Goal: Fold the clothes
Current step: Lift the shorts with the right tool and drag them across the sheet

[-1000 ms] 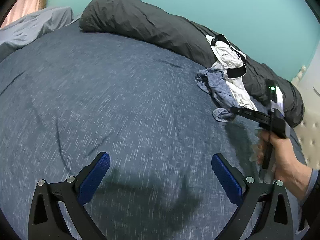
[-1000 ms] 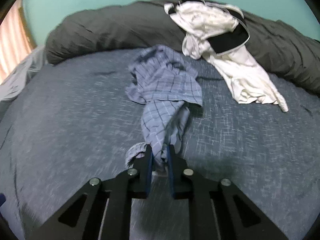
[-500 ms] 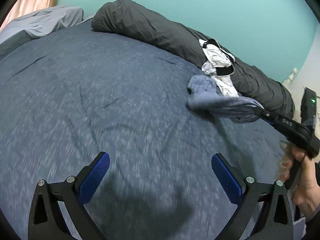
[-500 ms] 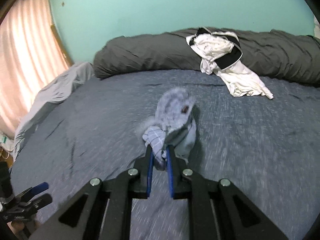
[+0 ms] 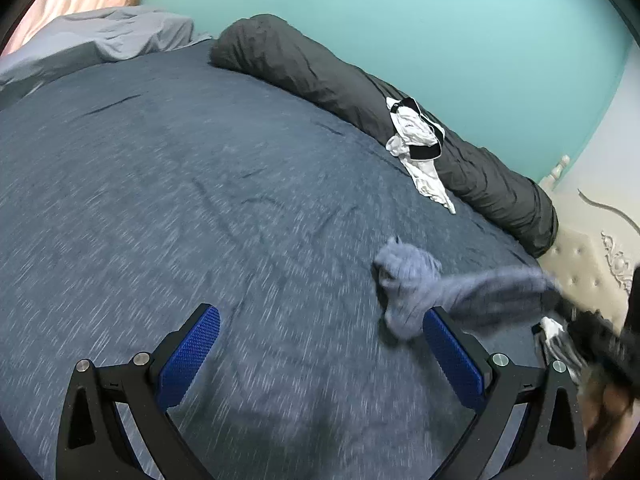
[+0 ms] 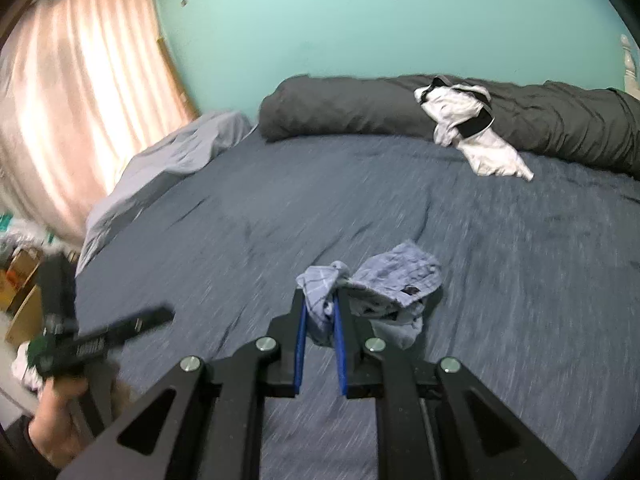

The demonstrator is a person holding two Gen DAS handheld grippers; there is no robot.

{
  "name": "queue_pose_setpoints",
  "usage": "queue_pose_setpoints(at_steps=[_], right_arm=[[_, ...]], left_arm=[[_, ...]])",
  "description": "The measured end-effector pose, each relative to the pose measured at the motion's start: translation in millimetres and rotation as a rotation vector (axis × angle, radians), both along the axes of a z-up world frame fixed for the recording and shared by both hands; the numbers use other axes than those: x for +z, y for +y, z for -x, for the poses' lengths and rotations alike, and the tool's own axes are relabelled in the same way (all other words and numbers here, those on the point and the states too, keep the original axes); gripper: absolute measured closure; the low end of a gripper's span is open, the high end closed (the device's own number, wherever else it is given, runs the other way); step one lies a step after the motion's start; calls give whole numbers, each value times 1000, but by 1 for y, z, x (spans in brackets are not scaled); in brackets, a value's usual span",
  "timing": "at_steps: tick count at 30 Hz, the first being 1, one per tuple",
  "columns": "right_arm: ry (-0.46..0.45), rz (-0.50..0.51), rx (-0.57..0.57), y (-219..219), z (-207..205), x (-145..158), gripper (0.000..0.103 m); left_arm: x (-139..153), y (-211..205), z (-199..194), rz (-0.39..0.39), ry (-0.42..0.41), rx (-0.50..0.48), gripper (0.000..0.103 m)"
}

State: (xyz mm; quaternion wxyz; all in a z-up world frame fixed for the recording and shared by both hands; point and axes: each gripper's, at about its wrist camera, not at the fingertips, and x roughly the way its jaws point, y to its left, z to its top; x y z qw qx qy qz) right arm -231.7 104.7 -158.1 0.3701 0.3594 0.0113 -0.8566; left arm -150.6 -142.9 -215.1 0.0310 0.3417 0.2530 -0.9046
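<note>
A light blue checked garment (image 6: 384, 288) hangs bunched from my right gripper (image 6: 320, 312), whose blue pads are shut on a fold of it, above the dark blue bedspread (image 6: 520, 280). In the left wrist view the same garment (image 5: 416, 284) trails in a blur toward the right gripper (image 5: 600, 340) at the right edge. My left gripper (image 5: 320, 344) stands open over the bedspread (image 5: 160, 200) with nothing between its fingers. A white and black garment (image 6: 468, 128) (image 5: 416, 144) lies against the rolled dark grey duvet (image 6: 360, 108) (image 5: 320, 76) at the back.
A grey sheet (image 6: 172, 156) (image 5: 104, 40) lies crumpled at the bed's far left corner, by a pink curtain (image 6: 80, 100). A cream tufted headboard (image 5: 592, 256) stands at the right. A hand (image 6: 60, 416) holds the left gripper (image 6: 100, 340), with boxes (image 6: 16, 280) on the floor behind.
My right gripper has pulled the blue checked garment away from the white one and toward the near side of the bed, lifting it. The left gripper has also drawn back, still open.
</note>
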Motion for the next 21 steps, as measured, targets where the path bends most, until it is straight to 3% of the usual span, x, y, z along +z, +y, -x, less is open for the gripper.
queue_pose_setpoints(at_steps=[7, 13, 18, 21], right_arm=[[-115, 7, -18, 10, -59, -41, 91], [-226, -10, -63, 7, -63, -85, 86], [-230, 23, -67, 17, -57, -89, 78], [-213, 72, -86, 32, -55, -84, 62]], left_arm=[[-1, -10, -42, -22, 1, 15, 0], [-17, 2, -41, 11, -25, -23, 0], [-39, 11, -31, 37, -66, -51, 0], [-50, 17, -25, 37, -89, -71, 0]])
